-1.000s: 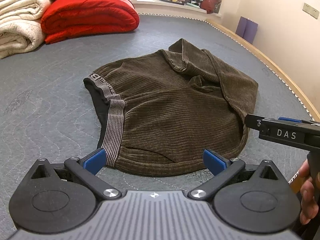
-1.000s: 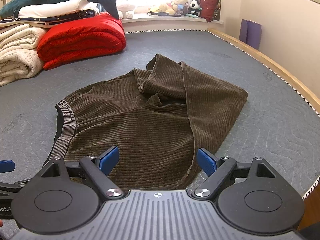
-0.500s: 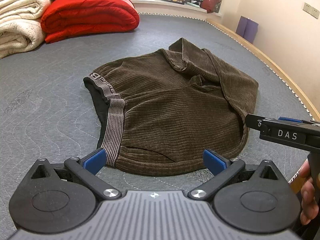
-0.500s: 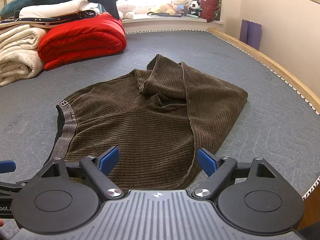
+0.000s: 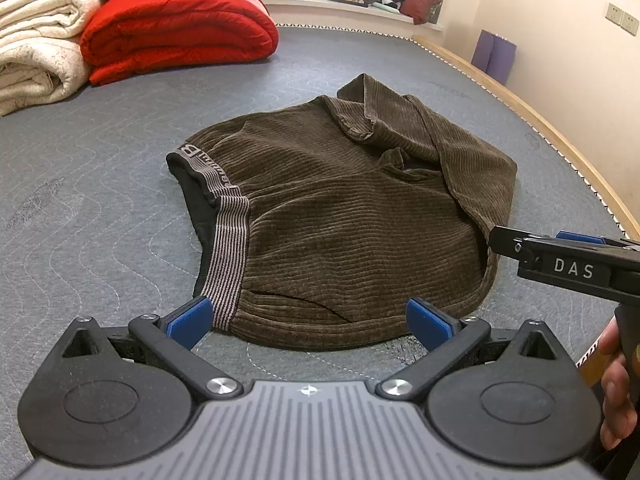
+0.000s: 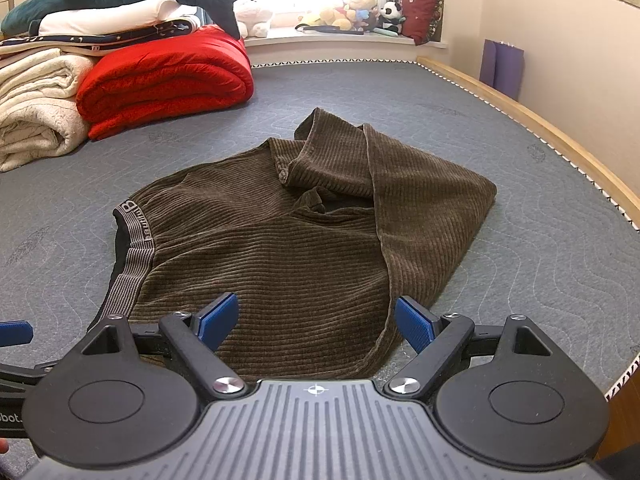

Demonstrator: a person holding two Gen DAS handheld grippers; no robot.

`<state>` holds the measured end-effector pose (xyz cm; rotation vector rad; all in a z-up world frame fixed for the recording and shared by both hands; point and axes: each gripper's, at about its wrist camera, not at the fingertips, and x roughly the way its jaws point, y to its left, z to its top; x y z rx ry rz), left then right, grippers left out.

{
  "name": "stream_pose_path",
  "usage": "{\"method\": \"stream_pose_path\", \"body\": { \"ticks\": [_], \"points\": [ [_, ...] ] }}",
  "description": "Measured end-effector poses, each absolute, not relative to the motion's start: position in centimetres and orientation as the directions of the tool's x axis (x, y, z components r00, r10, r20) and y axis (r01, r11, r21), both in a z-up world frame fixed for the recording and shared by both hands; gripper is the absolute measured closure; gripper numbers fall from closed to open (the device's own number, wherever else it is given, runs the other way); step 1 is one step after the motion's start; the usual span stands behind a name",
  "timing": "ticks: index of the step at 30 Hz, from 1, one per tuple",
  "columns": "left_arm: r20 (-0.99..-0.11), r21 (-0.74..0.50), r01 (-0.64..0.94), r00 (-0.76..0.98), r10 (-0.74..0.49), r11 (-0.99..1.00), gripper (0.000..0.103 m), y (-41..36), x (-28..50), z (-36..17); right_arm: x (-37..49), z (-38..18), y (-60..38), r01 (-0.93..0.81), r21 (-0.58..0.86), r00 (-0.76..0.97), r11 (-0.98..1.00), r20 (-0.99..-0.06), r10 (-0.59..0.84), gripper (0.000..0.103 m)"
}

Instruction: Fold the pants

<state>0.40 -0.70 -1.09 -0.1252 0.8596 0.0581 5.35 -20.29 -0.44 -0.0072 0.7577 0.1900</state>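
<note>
Brown corduroy pants (image 5: 344, 220) lie folded over on the grey mattress, the striped grey waistband (image 5: 228, 248) at their left and the legs doubled back on the right. My left gripper (image 5: 308, 318) is open, just short of the near hem beside the waistband's lower end. In the right wrist view the same pants (image 6: 320, 248) fill the middle. My right gripper (image 6: 316, 322) is open over their near right edge, with cloth seen between its blue pads but not pinched. From the left wrist view the right gripper's body marked DAS (image 5: 572, 268) juts in at the right.
A red quilt (image 6: 164, 80) and cream blankets (image 6: 36, 108) are stacked at the back left, with a plush shark on top. Soft toys (image 6: 352, 12) line the window sill. The wooden bed edge (image 6: 560, 140) curves along the right, next to a wall. Grey mattress (image 6: 540, 260) surrounds the pants.
</note>
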Motion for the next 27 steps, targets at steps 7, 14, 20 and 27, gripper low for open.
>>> {"method": "stream_pose_path", "body": {
  "ticks": [7,14,20,27],
  "points": [
    [-0.748,-0.090,-0.117,0.663,0.010,0.989,0.000,-0.5,0.2,-1.1,5.4,-0.4,-20.2,-0.172,0.054,0.703,0.984,-0.693,0.161,0.017],
    [-0.688,-0.036,-0.115,0.723,0.059,0.993,0.005,-1.4,-0.2,-1.0,5.8,-0.8,-20.7,-0.156,0.053,0.689,0.986,-0.709,0.147,0.017],
    [-0.677,-0.011,-0.077,0.734,0.049,0.997,0.057,-1.5,-0.1,-0.2,5.8,-0.8,-20.9,-0.162,0.058,0.679,0.985,-0.717,0.154,0.027],
    [-0.646,-0.039,0.009,0.763,-0.032,0.999,0.090,1.3,0.6,4.8,6.2,-1.1,-21.0,-0.168,0.091,0.654,0.982,-0.735,0.180,0.051]
  ]
}}
